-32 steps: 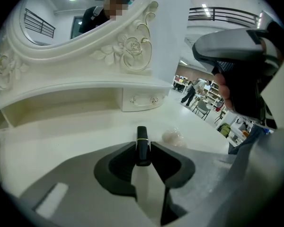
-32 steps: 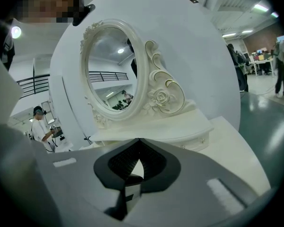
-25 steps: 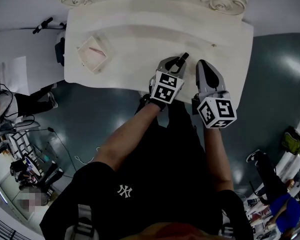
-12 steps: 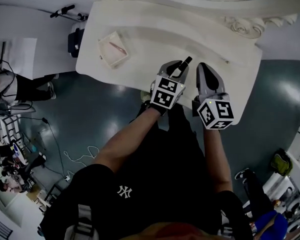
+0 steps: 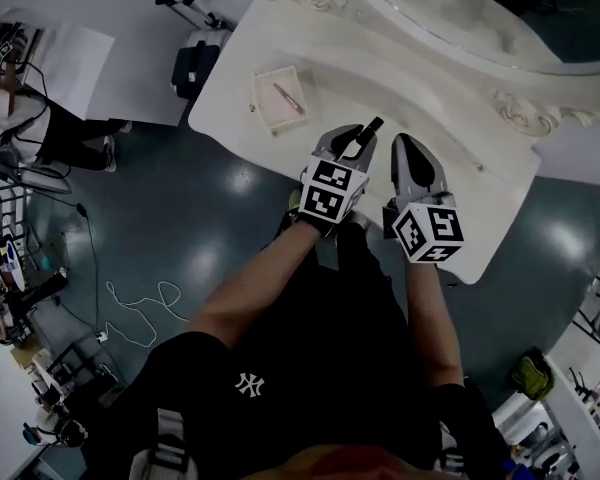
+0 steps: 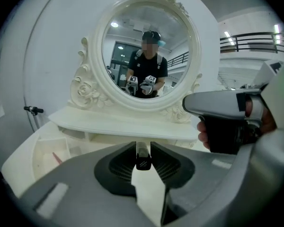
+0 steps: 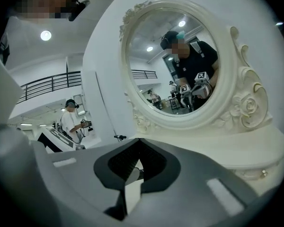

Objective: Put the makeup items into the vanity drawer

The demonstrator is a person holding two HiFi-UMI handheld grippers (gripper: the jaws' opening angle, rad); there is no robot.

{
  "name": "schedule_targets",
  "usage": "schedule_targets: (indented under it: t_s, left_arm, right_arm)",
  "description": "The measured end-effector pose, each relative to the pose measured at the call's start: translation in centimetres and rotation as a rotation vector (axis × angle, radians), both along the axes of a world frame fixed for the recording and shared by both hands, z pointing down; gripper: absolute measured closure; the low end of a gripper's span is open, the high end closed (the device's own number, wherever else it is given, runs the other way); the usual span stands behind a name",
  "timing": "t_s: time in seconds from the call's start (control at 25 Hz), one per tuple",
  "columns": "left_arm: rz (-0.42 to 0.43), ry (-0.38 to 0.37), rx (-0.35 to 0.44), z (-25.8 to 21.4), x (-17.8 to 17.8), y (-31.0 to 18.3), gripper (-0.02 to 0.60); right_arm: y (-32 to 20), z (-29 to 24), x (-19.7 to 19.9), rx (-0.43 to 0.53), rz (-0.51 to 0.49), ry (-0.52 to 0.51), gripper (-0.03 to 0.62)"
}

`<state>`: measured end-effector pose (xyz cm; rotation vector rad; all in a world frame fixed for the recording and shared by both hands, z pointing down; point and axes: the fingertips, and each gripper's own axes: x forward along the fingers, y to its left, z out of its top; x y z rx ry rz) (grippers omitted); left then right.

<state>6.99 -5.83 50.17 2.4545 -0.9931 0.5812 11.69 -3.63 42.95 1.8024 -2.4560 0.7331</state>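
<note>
Pinching slim glossy black makeup tube: left hand-held gripper. Right hand-held gripper pressed together, empty. Square white drawer, far left on cream desk, holds pink pencil.

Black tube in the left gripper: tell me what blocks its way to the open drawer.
Nothing visible. The tube is shut in the left gripper; only bare vanity top lies between it and the drawer, which holds just a pencil.

Tabletop before the mirror, tools side by side
The mirror stands behind the tabletop. A tray lies at its left with a pencil inside. To the right, the left tool holds a stick, with the right tool just beside it.
</note>
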Motion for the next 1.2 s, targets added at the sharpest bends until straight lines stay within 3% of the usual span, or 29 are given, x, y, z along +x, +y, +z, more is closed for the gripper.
schedule_targets:
  t_s: [0.6,0.88,1.2]
  left_arm:
    - [-0.25,0.007,0.018,-1.2,-14.6,-6.2,0.494]
    - [-0.288,-0.007,-0.021,0.6,-17.7,-8.3,0.494]
    - [-0.296,-0.044,-0.066,3.8,-18.7,-10.3,0.494]
  right_arm:
    - [-5.0,-0.8,-12.3,0.013,-0.167,0.004,0.571]
    - [-6.9,0.2,-14.7,-0.025,-0.181,0.01,0.571]
    - [-9.1,1.6,-15.6,-0.062,-0.178,0.005,0.571]
